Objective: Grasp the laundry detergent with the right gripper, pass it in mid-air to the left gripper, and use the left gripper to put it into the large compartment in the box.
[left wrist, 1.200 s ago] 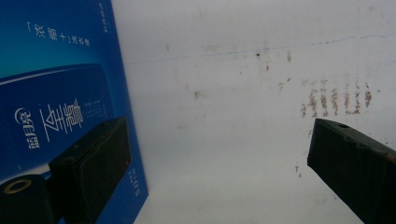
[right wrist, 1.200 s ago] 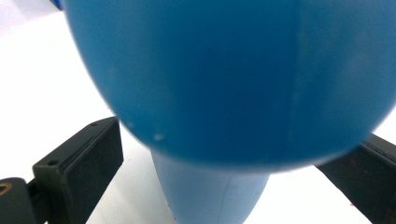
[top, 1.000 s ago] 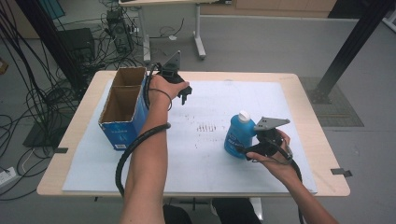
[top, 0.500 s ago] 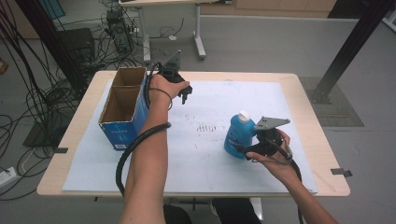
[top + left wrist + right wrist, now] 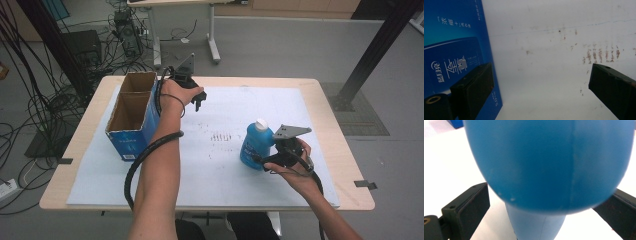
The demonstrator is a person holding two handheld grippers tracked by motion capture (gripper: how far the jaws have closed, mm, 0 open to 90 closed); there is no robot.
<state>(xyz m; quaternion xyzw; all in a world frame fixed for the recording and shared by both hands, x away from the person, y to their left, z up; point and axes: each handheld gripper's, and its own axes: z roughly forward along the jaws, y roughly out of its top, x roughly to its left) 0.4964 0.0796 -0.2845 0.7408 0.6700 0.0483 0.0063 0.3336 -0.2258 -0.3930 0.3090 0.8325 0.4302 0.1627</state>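
Room: grey floor, cables lying loose to the left, a second table's legs behind; a wooden table (image 5: 330, 100) stands in the middle with a white sheet (image 5: 250, 110) over most of its top

Sheet: rows of small rusty marks (image 5: 220, 136) near its centre, otherwise bare

Carton: open blue cardboard box (image 5: 131, 120) with two compartments, upright at the table's left; both compartments look empty from above

Bottle: blue bottle (image 5: 253, 145) with a white cap, upright on the sheet right of centre, well apart from the carton

Left gripper: left gripper (image 5: 197, 97) held over the sheet just beside the carton's far end, jaws spread wide with nothing between them; the left gripper view has the carton's blue wall right by one jaw

Right gripper: right gripper (image 5: 262, 161) reaches the bottle low on its right side; the right gripper view has the blue body bulging between and over the two jaws, which stand wide and apart from it, so no grip yet by my reading

Progress: early, as I judge it; bottle not yet gripped or lifted, carton unfilled, so gripping, carrying and placing all appear left to do

Writing: white Chinese characters and a round logo on the carton's blue wall (image 5: 454, 65), too unclear to read with confidence; no label legible on the bottle
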